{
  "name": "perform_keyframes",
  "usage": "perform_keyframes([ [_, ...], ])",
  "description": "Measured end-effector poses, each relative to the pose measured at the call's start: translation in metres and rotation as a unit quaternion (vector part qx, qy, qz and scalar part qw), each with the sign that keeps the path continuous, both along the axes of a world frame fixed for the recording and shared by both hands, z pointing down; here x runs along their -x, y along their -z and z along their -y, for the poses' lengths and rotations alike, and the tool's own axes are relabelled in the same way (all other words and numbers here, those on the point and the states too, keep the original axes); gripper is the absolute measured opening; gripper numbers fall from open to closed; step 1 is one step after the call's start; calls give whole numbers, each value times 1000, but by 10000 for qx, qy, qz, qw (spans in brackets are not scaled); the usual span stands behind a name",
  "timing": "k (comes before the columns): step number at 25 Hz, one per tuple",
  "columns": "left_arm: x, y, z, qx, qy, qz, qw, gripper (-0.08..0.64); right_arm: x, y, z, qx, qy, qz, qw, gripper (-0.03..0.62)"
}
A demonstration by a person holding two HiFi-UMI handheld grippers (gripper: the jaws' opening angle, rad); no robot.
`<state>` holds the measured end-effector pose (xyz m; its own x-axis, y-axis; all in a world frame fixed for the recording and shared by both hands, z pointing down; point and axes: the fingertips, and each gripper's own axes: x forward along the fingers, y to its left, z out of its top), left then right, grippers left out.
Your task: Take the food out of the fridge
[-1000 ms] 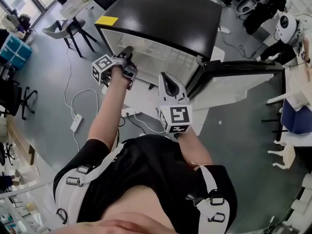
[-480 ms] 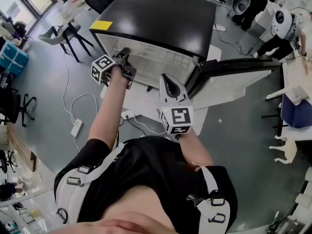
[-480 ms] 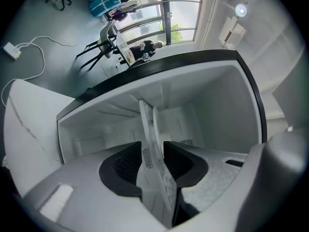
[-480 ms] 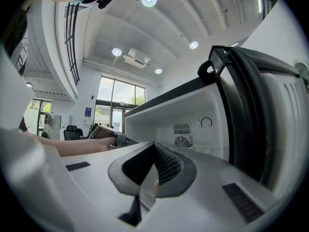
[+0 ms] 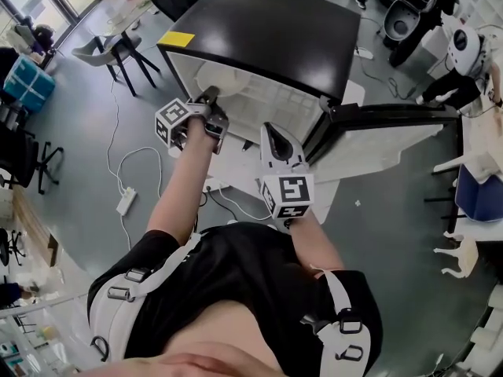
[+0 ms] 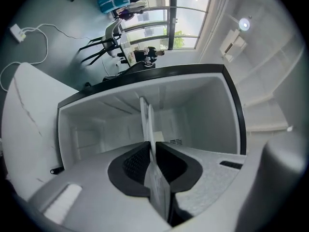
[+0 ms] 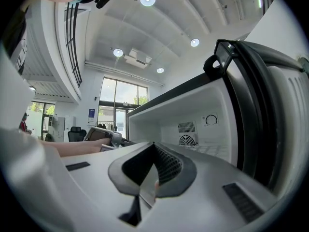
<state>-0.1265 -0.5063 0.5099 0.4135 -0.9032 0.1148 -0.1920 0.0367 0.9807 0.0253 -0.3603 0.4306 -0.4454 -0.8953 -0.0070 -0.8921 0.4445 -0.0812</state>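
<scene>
A small fridge [image 5: 267, 30] with a black top stands open, its door [image 5: 385, 136] swung out to the right. My left gripper [image 5: 211, 96] reaches into the mouth of the white compartment. In the left gripper view its jaws [image 6: 150, 146] are closing, and the dark pads press on a thin white flat item [image 6: 146, 122] seen edge-on. What that item is cannot be told. My right gripper [image 5: 271, 136] hangs in front of the fridge beside the door, shut [image 7: 153, 149], with nothing clearly held. Its view shows the fridge's back wall with a fan vent [image 7: 186, 140].
A power strip [image 5: 124, 200] with its white cable lies on the grey floor to the left. Chairs [image 5: 118, 49] and a blue crate [image 5: 27, 81] stand at the far left. A blue bin [image 5: 479, 195] and white furniture are at the right.
Both grippers keep about the same places at the fridge. The head view has shifted slightly.
</scene>
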Motion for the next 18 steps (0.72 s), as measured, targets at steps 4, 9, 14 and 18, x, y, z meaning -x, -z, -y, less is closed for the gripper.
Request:
perform_keyframes([
  [4, 5, 4, -10, -143, 64, -170, 9997, 23, 3, -1, -2, 6, 54, -15, 10000, 8],
  [9, 6, 9, -33, -134, 26, -314, 9994, 20, 7, -4, -5, 52, 145, 16, 9999, 8],
  [14, 13, 22, -62, -188, -77, -630, 9978, 18, 14, -6, -7, 69, 243, 60, 9997, 8],
  [18, 29, 36, -91, -274, 46, -487, 9984, 18, 23, -8, -8, 108, 378, 126, 9991, 8],
])
